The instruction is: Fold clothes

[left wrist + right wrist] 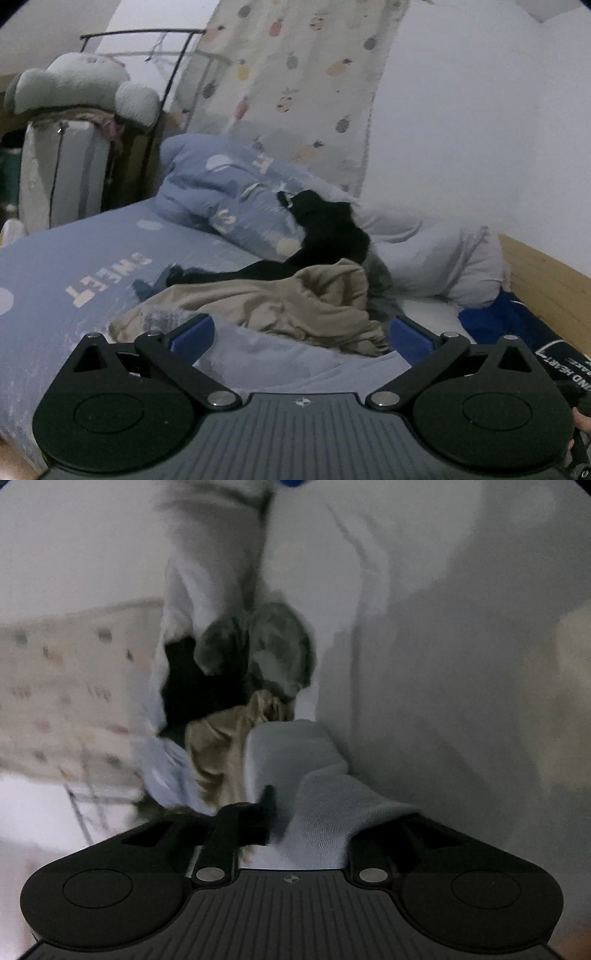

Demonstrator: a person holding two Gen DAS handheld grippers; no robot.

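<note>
A pile of clothes lies on the bed: a beige garment (295,302), a black garment (325,229) behind it and a grey one (380,280) at its right. My left gripper (301,332) is open just short of the beige garment, over a light blue cloth (280,354). In the right wrist view, which is rolled and blurred, that light blue knit cloth (295,753) lies between the fingers of my right gripper (317,805) and drapes over the right one. The left finger (266,805) stands apart from it. Beyond are the beige garment (221,746), black garment (199,686) and grey garment (273,646).
A bunched blue duvet (221,184) lies on the blue bed sheet (74,266), behind the pile. A white pillow (443,258) sits at the right against a wooden headboard (546,288). A dark blue printed item (517,325) lies near it. A patterned curtain (295,92) hangs behind.
</note>
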